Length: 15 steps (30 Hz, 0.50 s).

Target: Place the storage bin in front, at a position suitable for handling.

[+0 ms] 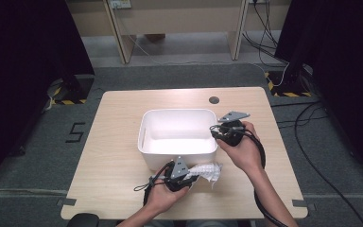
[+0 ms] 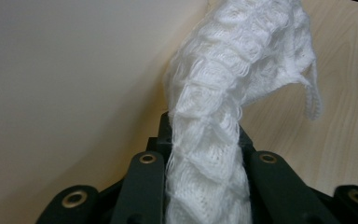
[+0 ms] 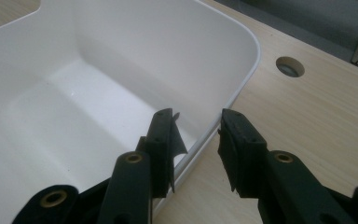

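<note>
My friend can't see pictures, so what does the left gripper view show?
A fluffy white knitted cloth is clamped between the left tool's two black jaws. It stretches away over the light wooden table, beside the pale wall of a bin.

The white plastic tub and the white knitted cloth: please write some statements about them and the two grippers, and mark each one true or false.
1. The white knitted cloth is clamped between the jaws of the left gripper. True.
2. The cloth lies inside the white plastic tub. False: it hangs outside, against the tub's near wall, over the light wooden table.
3. The right gripper has its jaws astride the tub's rim, one inside and one outside. True; the pads do not press on the rim.
4. The tub holds several objects. False: its inside is bare.
5. The right gripper carries a second cloth. False: nothing is between its jaws except the rim.
</note>
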Tool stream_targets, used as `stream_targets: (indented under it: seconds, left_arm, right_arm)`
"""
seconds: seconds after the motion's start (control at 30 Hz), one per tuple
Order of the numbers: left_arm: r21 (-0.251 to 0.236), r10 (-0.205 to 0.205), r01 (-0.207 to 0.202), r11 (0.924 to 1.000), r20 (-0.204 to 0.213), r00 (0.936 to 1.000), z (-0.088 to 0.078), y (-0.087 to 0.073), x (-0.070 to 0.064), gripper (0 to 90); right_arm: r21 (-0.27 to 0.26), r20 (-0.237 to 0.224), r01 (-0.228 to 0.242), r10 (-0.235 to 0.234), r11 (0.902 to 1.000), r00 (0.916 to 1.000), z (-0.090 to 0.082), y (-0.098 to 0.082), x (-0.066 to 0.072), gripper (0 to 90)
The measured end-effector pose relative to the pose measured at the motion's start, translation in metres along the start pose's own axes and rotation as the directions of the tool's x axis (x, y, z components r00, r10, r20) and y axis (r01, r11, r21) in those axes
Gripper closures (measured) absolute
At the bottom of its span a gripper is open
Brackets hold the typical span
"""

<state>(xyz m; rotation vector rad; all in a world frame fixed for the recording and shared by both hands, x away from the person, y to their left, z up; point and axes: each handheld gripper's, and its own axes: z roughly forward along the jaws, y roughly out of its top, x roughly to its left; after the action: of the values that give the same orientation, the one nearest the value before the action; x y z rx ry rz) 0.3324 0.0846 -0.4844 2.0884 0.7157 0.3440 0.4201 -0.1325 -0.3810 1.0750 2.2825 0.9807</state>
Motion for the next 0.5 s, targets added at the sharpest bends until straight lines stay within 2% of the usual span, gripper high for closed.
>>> stream_targets:
  seconds: [0.5]
  left_arm:
    - [0.032, -0.015, 0.015, 0.9994, 0.002, 0.9999, 0.0054, -0.0051, 0.0012, 73.8]
  right_arm:
    - [-0.001, 0.002, -0.005, 0.005, 1.0000, 1.0000, -0.0001, -0.0003, 0.0007, 66.1]
